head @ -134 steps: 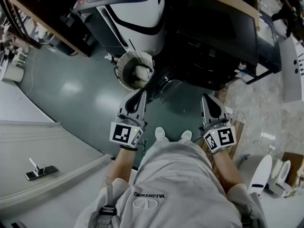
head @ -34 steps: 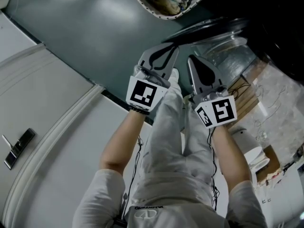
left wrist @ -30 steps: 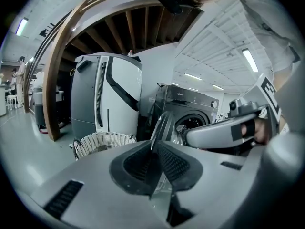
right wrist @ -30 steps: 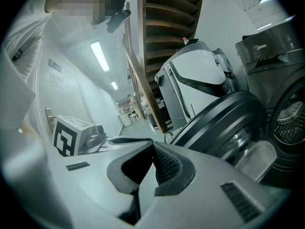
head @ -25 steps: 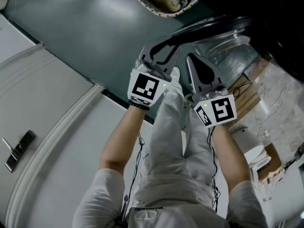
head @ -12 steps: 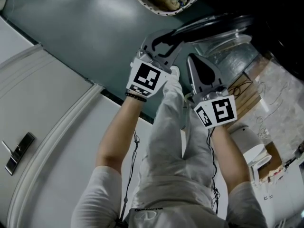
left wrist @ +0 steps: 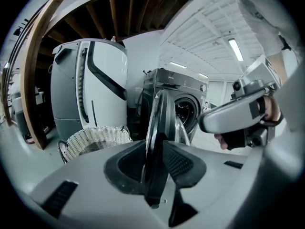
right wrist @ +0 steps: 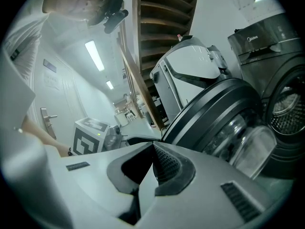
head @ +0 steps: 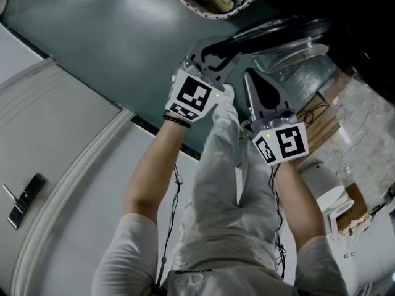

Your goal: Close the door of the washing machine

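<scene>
Since the earlier frame the left gripper had dropped slightly to the open washing machine door at upper centre. Its fingers had just been opening and stood astride the rim. The right gripper had its fingers closed on nothing.
</scene>
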Tool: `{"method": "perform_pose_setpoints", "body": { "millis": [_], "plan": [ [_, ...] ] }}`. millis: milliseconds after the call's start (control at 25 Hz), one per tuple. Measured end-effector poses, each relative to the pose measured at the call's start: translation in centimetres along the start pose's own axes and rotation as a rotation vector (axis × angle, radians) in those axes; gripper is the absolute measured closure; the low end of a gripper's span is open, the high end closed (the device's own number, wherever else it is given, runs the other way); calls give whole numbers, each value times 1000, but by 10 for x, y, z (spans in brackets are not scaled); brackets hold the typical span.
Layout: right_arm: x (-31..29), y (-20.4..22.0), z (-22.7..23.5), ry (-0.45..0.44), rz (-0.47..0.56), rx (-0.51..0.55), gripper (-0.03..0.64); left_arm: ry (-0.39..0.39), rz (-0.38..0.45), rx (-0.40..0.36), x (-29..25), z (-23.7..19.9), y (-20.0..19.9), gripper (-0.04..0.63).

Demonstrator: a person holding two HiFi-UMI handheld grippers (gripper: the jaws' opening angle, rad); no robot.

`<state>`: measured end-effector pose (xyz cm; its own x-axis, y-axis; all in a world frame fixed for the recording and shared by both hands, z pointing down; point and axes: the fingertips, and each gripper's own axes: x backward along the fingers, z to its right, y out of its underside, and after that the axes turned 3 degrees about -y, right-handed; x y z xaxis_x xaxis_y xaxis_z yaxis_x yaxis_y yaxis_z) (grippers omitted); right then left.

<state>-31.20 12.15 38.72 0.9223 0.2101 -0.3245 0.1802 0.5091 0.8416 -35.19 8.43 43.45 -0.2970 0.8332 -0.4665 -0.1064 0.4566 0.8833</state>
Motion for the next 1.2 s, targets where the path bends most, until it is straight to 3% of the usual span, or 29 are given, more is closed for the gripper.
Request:
{"method": "perform_pose_setpoints", "body": {
  "millis": [400, 680, 1200],
  "plan": [
    [-9, 9, 9, 39, 2, -33, 605, 7, 26, 20, -7, -3, 3, 502],
    [-3, 13, 15, 65, 8, -47, 605, 73, 6, -58, -4, 10, 5, 525],
    [58, 53, 34, 164, 0, -110, 604, 34, -1, 7, 4, 51, 10, 525]
  ]
}}
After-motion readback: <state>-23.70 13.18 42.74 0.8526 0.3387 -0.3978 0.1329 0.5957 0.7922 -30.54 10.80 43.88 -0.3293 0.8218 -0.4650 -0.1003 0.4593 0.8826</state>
